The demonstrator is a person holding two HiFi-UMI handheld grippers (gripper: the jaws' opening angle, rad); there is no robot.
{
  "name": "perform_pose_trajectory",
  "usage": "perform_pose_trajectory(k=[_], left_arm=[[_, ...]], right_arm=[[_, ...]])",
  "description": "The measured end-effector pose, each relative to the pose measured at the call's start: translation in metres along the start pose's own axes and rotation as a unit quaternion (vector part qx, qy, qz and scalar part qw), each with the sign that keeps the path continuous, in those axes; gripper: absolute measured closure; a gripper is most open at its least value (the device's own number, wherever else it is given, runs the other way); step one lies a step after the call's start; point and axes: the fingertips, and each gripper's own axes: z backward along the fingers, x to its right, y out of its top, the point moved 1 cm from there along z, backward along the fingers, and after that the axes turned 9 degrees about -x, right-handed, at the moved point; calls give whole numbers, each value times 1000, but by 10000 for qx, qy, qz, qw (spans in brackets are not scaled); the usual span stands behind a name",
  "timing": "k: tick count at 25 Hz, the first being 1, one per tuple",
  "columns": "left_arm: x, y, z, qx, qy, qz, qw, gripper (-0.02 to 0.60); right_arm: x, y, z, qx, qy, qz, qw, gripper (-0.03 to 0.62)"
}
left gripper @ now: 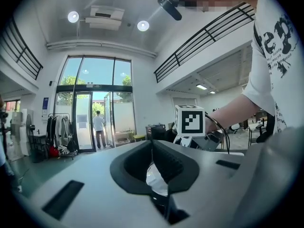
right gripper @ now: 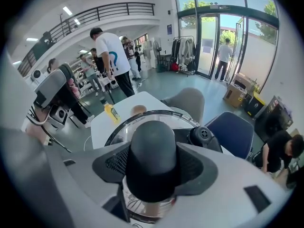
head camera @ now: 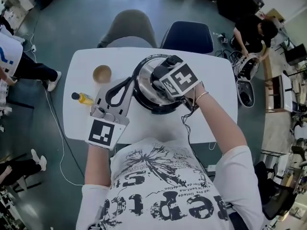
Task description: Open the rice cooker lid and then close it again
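The rice cooker (head camera: 145, 91) stands mid-table with its glass lid (right gripper: 124, 123) down. My right gripper (head camera: 166, 87) reaches steeply down over the lid, and its marker cube hides the jaws in the head view. In the right gripper view, that gripper (right gripper: 153, 169) is shut on the black lid knob (right gripper: 153, 148), with a pad against each side. My left gripper (head camera: 130, 80) lies level on the table, its fingertips meeting at the cooker's left side. In the left gripper view, the left gripper (left gripper: 153, 148) is shut, with something shiny showing in the slit behind the tips.
On the white table (head camera: 213, 75), a wooden cup (head camera: 101, 74) and a yellow bottle (head camera: 84, 98) sit left of the cooker. A grey chair (head camera: 128, 30) and a blue chair (head camera: 188, 36) stand at the far edge. A black steam vent (right gripper: 203, 136) is on the lid. People stand around.
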Motion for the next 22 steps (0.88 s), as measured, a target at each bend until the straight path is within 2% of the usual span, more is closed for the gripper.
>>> perform_pose_trajectory(k=[3, 7, 12, 15, 18, 22], left_arm=[[1, 4, 0, 38, -95, -99, 9999, 561], [-4, -2, 1, -179, -170, -250, 9994, 561], [-20, -1, 13, -121, -311, -185, 9993, 561], [-16, -3, 19, -109, -403, -160, 9990, 561], [-11, -7, 20, -95, -553, -206, 9982, 561], [-4, -18, 29, -182, -744, -174, 9969, 561]], right_arm=[[2, -1, 1, -19, -44, -96, 9999, 301], [2, 1, 2, -3, -54, -308, 9995, 301], [-2, 14, 12, 65, -318, -386, 9987, 303], [-7, 10, 14, 78, -452, -348, 9983, 303], [-11, 8, 21, 152, -394, -367, 9984, 303], [-23, 0, 33, 302, -279, -644, 9971, 303]])
